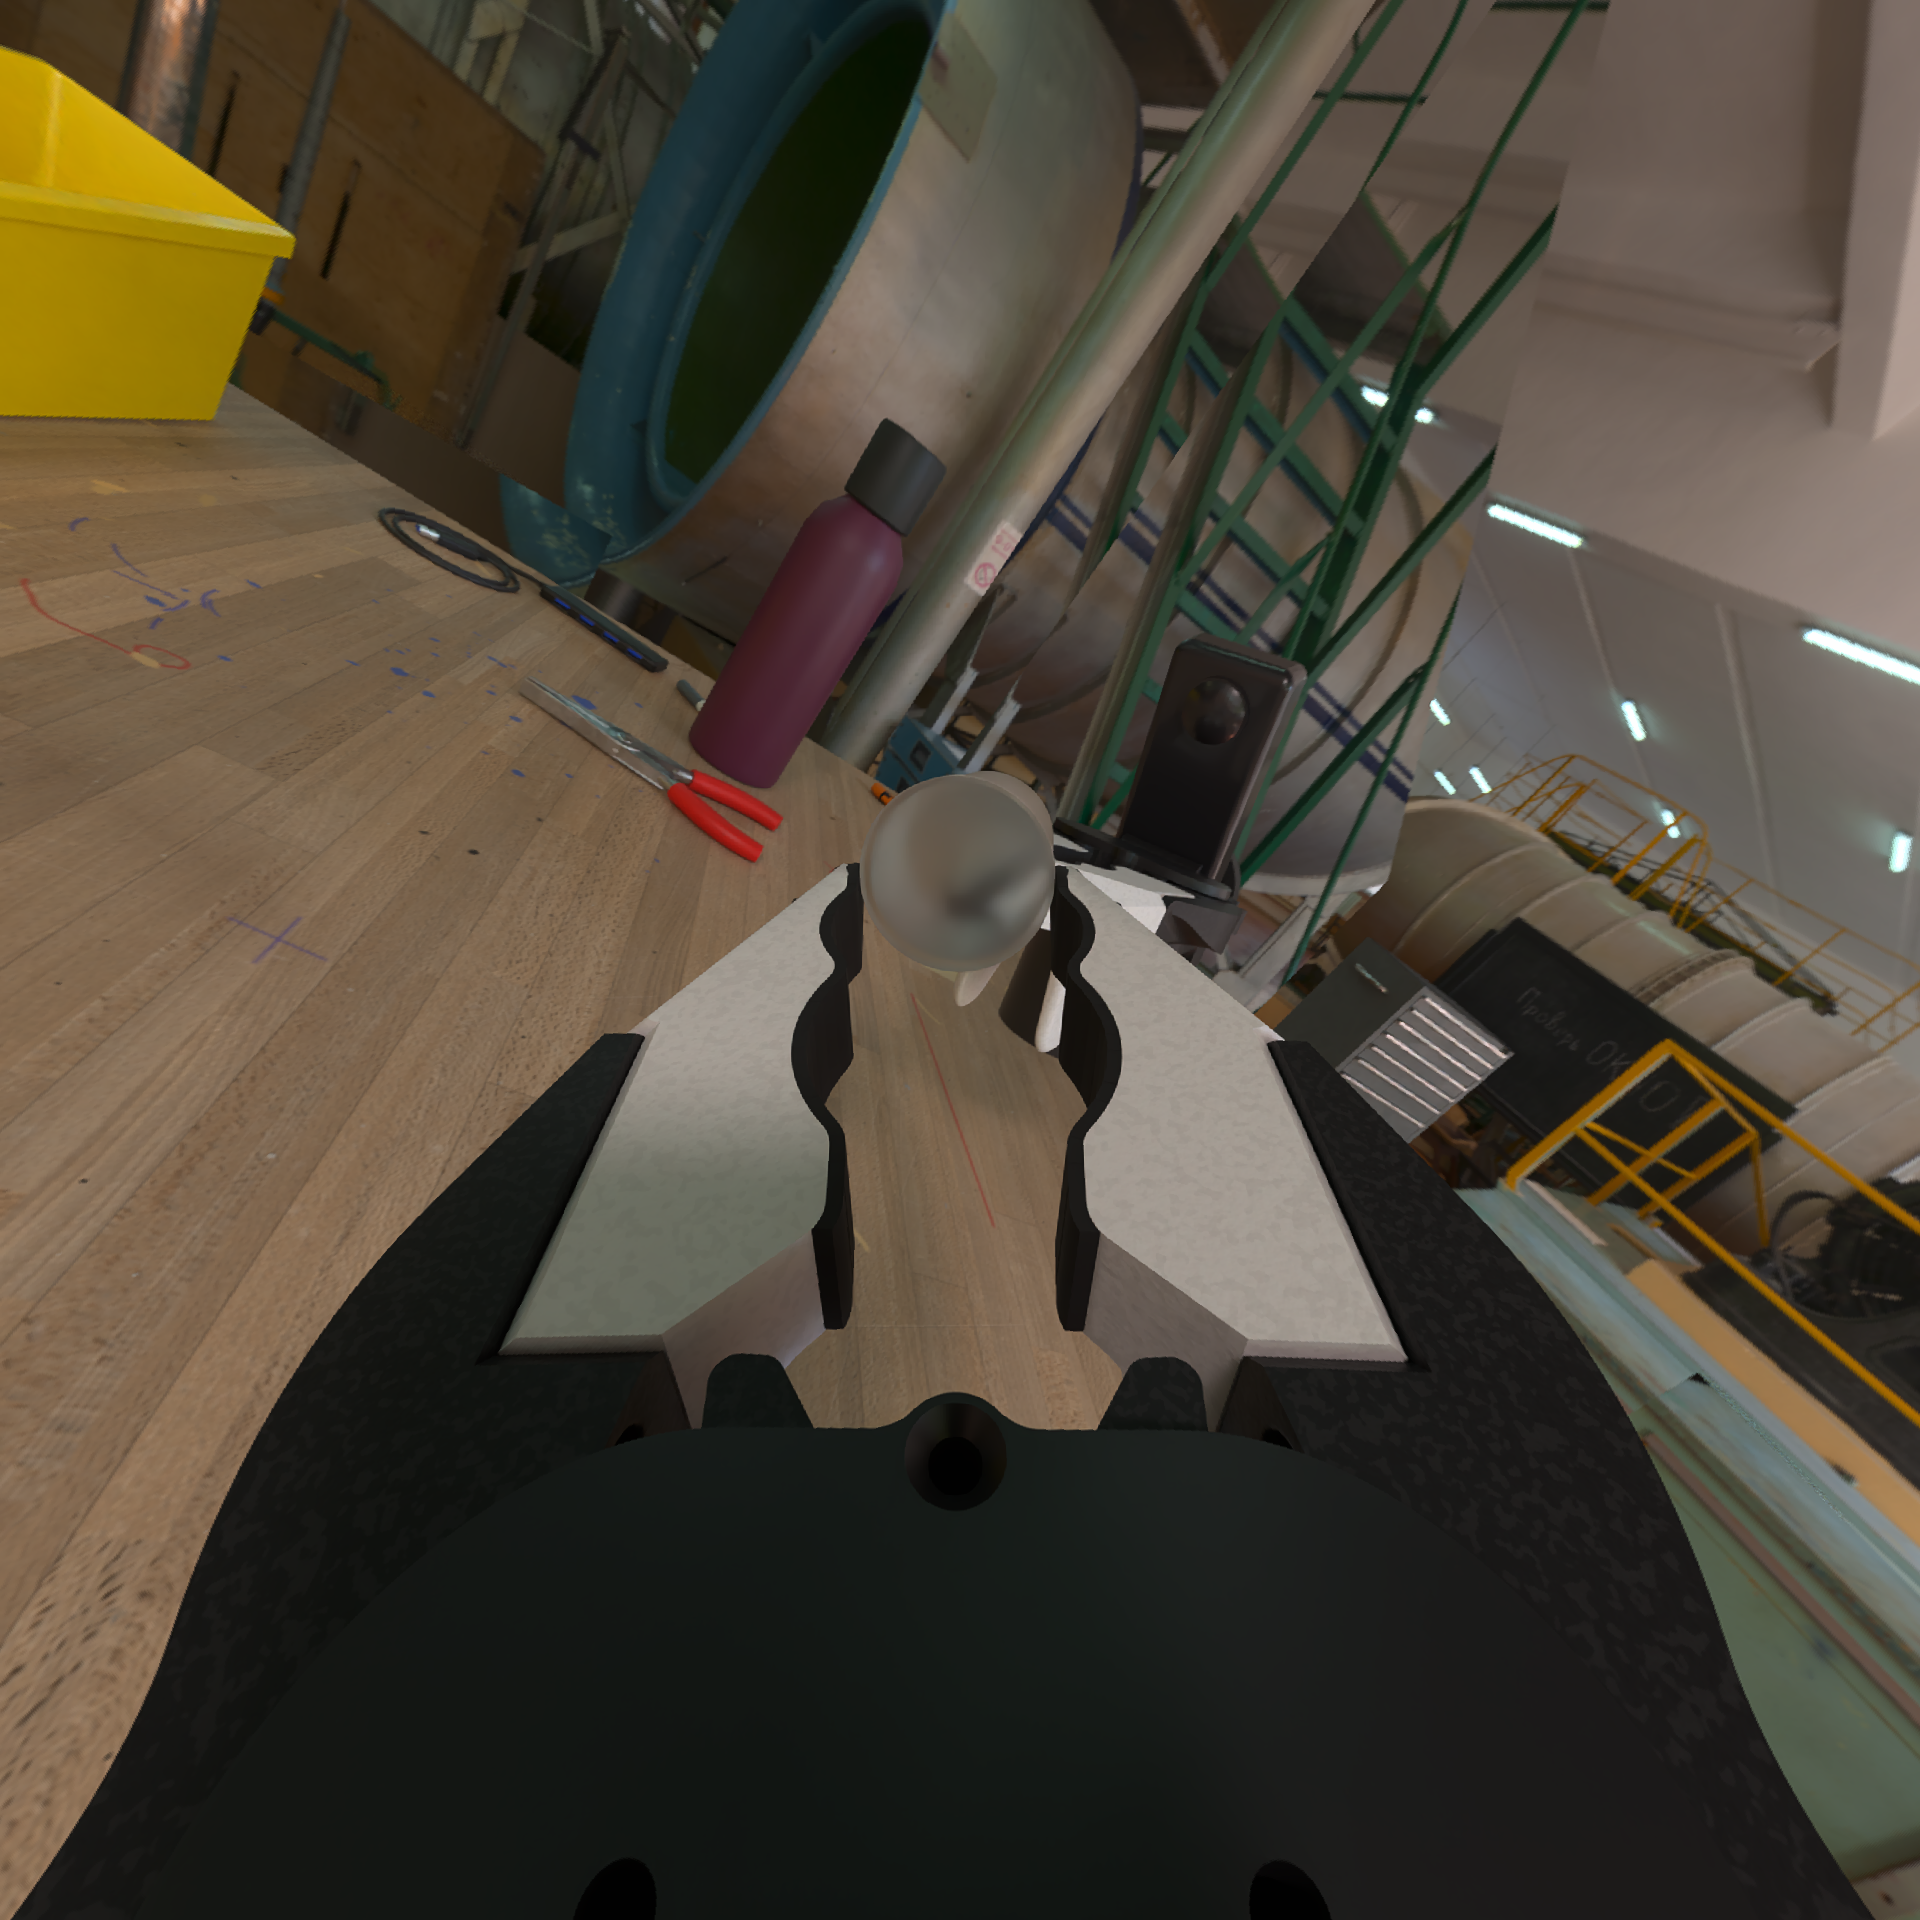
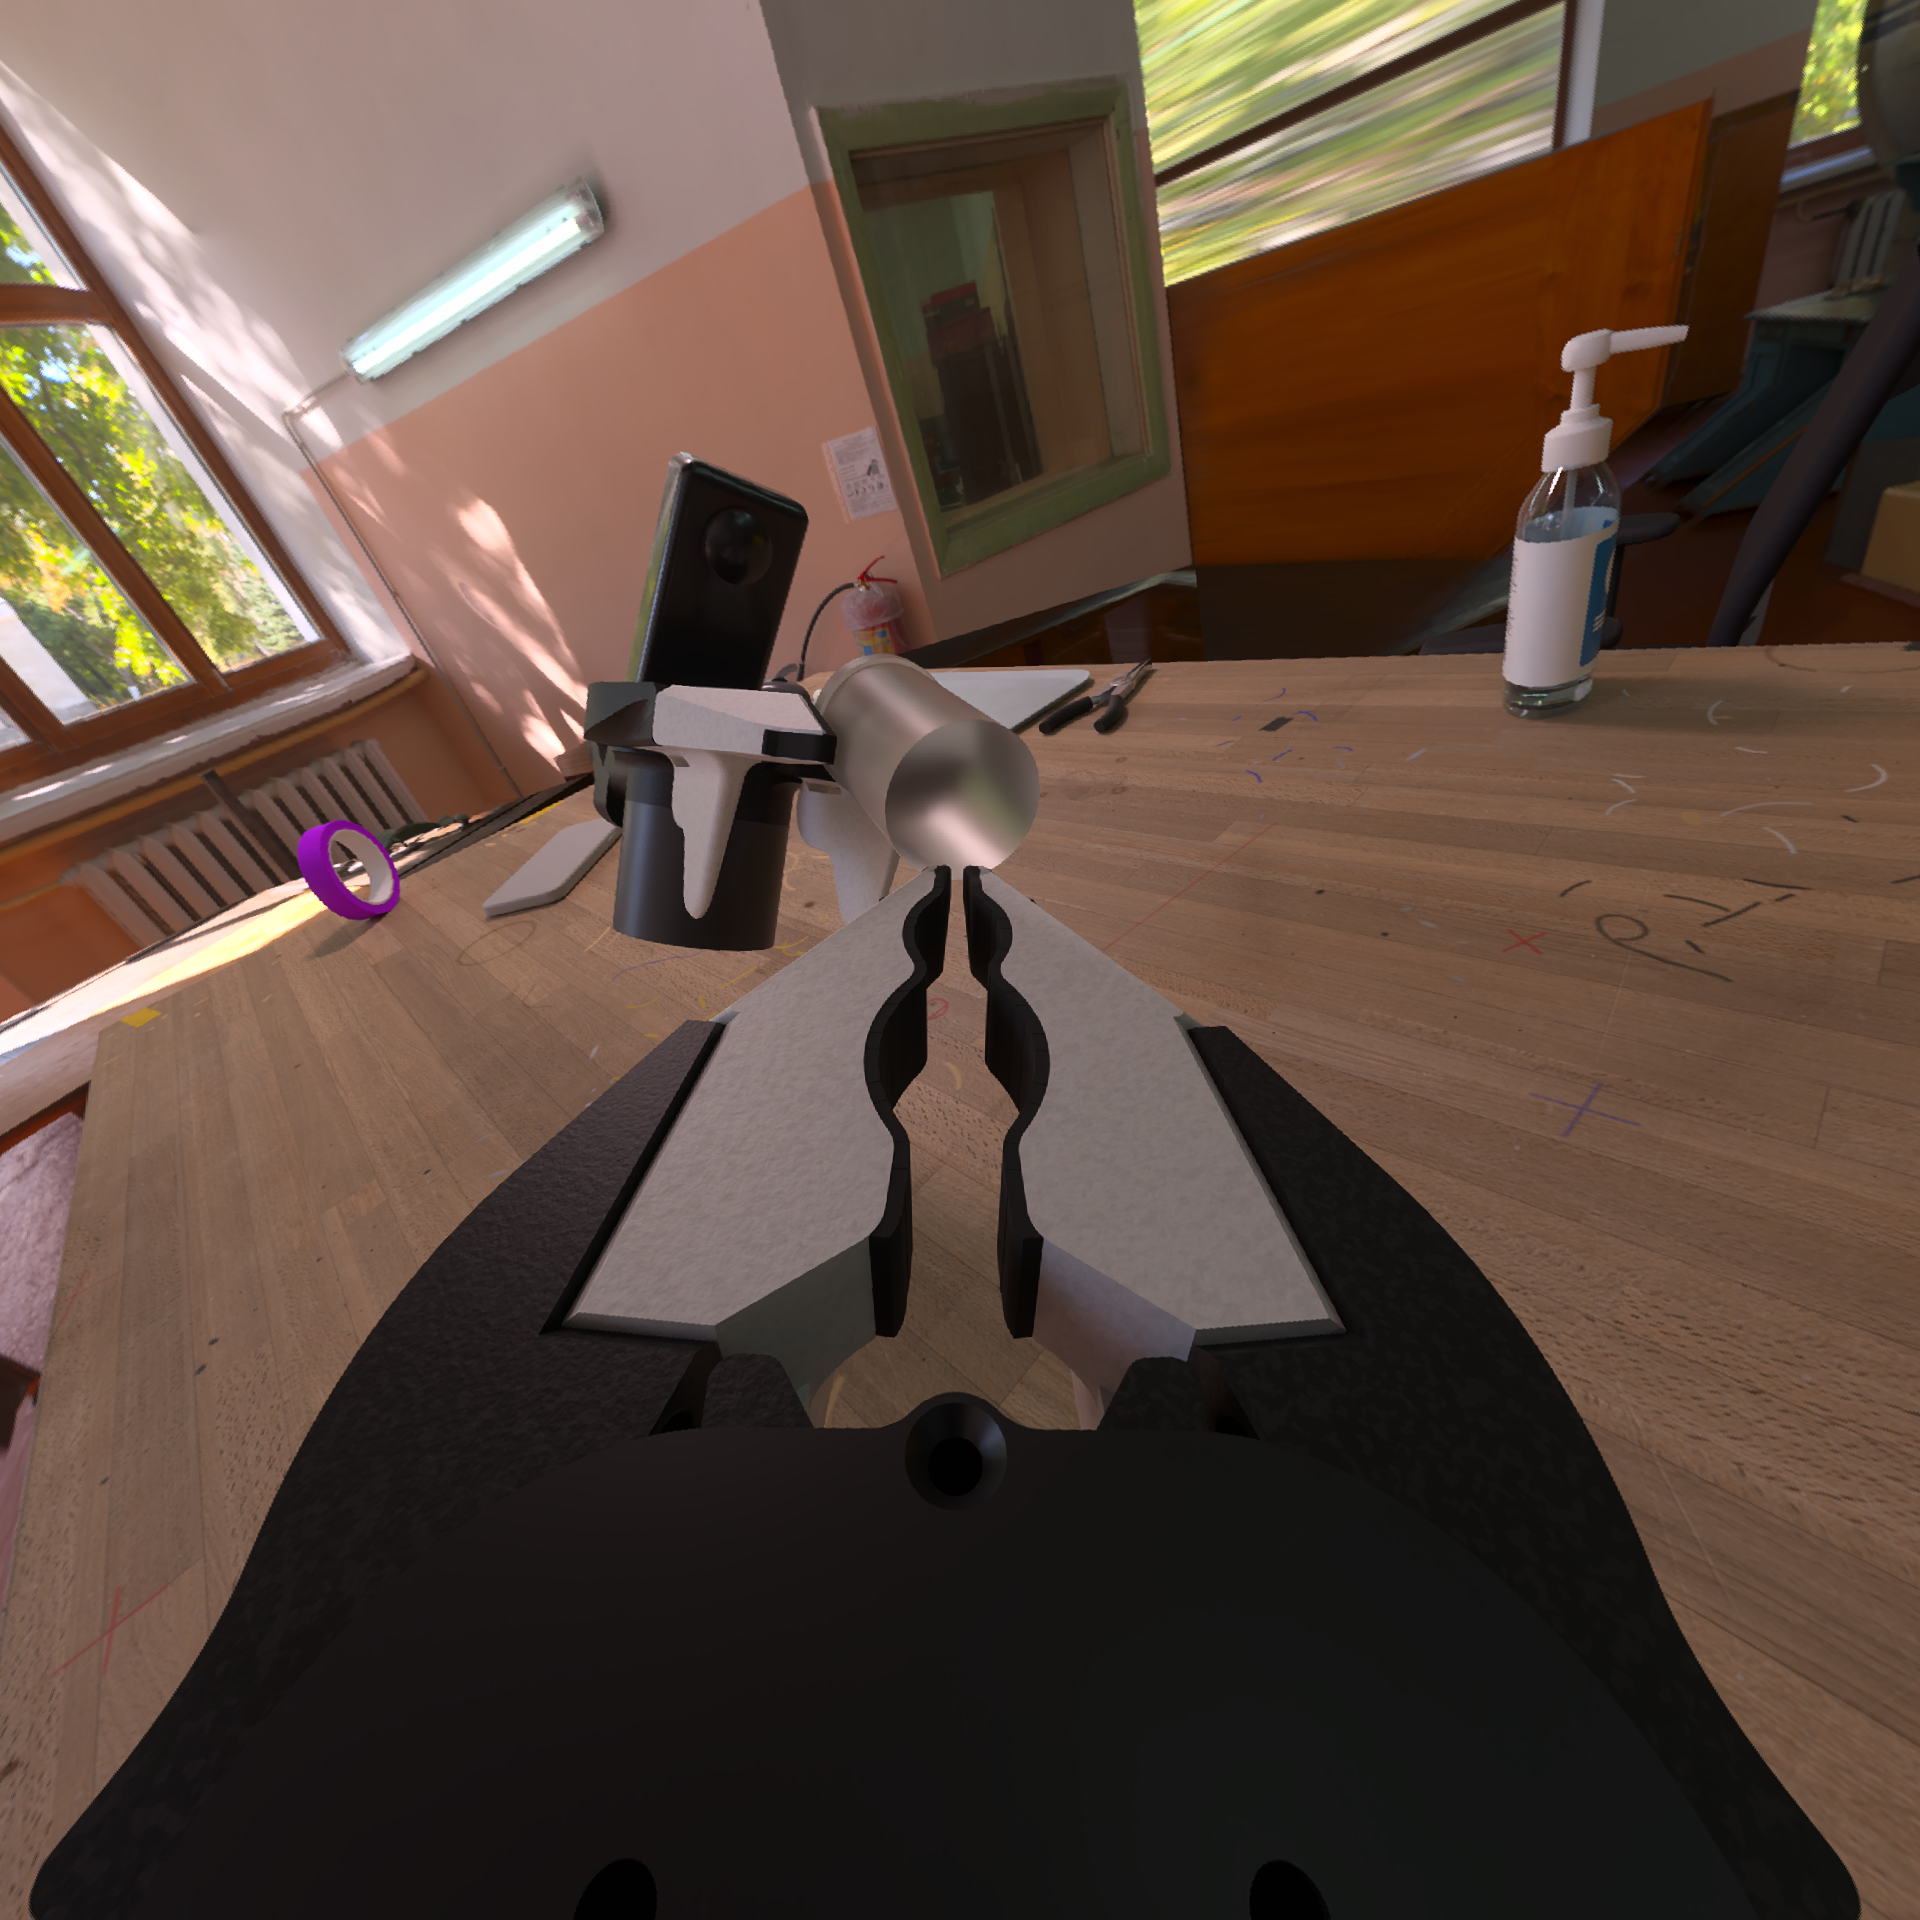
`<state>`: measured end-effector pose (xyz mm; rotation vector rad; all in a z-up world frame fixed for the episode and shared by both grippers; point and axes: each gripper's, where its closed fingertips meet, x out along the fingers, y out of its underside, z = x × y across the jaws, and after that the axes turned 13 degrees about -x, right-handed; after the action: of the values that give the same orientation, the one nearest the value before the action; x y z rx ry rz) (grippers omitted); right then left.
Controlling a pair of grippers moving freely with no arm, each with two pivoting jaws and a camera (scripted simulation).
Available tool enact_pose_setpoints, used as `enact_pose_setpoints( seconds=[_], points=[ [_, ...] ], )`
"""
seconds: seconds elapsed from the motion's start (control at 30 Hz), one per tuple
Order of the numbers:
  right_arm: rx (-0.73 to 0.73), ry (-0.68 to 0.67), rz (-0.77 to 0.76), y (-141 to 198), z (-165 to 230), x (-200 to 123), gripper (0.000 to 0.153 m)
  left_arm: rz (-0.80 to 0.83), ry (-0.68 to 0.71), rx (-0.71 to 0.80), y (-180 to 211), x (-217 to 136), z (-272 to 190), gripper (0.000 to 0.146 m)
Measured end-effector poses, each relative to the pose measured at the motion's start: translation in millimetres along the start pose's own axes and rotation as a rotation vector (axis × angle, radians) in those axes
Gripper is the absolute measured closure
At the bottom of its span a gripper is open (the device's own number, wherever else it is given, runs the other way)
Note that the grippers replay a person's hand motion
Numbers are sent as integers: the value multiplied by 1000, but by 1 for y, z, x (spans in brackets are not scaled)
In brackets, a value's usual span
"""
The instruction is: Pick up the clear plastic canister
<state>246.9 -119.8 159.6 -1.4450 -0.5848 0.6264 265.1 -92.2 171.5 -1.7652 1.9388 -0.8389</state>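
The clear plastic canister [image 1: 961,878] looks like a pale grey cylinder and is seen end-on between the fingertips of my left gripper [image 1: 956,914], which is shut on it and holds it above the wooden table [image 1: 312,935]. In the right wrist view the canister [image 2: 951,784] lies horizontally, with the left gripper [image 2: 821,774] clamped on its far end. My right gripper [image 2: 954,881] is shut and empty, its tips just below the canister's near end. The right gripper also shows behind the canister in the left wrist view [image 1: 1086,854].
A yellow bin [image 1: 104,270], a maroon bottle [image 1: 805,623], red-handled pliers [image 1: 675,774] and a black cable [image 1: 447,551] lie on the table. The right wrist view shows a pump bottle [image 2: 1558,561], a purple tape roll [image 2: 348,868] and black pliers [image 2: 1101,701].
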Motion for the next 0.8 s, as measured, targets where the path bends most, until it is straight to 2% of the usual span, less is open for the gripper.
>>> enact_pose_setpoints(
  seconds=[0.17, 0.33, 0.47, 0.63, 0.8],
  points=[
    [-29, 17, 34, 5, -3, 0, 149, 21, -128, 67, 0, -10, 12, 110],
    [-66, 44, 143, 27, -10, 2, 144, -42, -295, 46, 4, -52, 21, 110],
    [-25, 37, 271, 57, -15, 7, 134, -73, -401, 52, 17, -86, 22, 110],
    [3, 38, 429, 91, -19, 15, 121, 13, -548, 201, 29, -103, 41, 110],
    [4, 1, 479, 102, -11, 26, 114, 90, -622, 273, 37, -105, 70, 110]
  ],
)
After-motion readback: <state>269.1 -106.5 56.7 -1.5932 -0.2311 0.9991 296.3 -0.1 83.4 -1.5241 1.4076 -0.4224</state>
